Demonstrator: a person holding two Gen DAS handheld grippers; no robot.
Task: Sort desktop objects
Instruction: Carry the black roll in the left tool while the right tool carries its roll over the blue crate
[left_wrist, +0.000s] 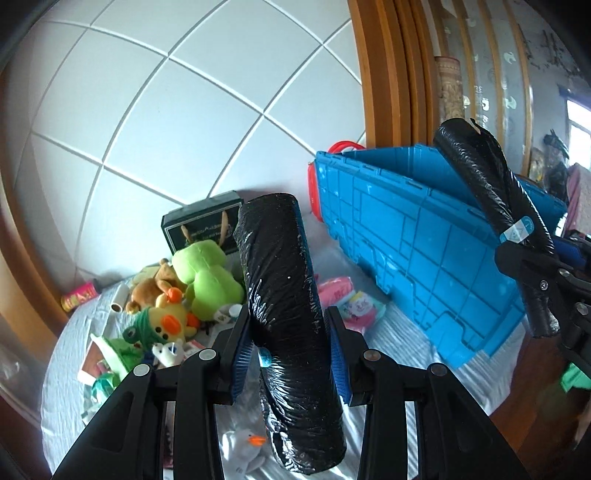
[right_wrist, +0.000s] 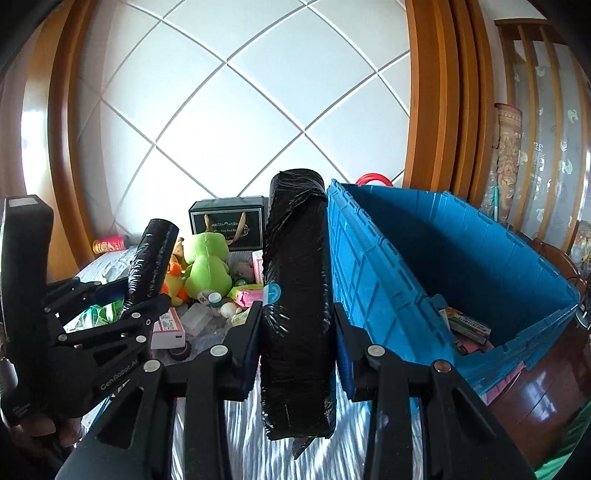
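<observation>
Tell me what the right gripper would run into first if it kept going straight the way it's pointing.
Probably the near left wall of the blue crate. The right gripper, shut on a black bag roll, points along that wall; depth is unclear, so it might graze past toward the black gift box.

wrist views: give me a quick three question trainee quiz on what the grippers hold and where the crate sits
1. True or false: each gripper is shut on a roll of black bags.
2. Which toy sits nearest the black gift box? A green plush B grey bird C yellow duck
3. Fill in: the blue crate stands on the ___ side of both views.

Key:
1. True: left gripper holds the left roll; right gripper holds the right roll.
2. A, green plush, black gift box.
3. Right, blue crate.
</observation>
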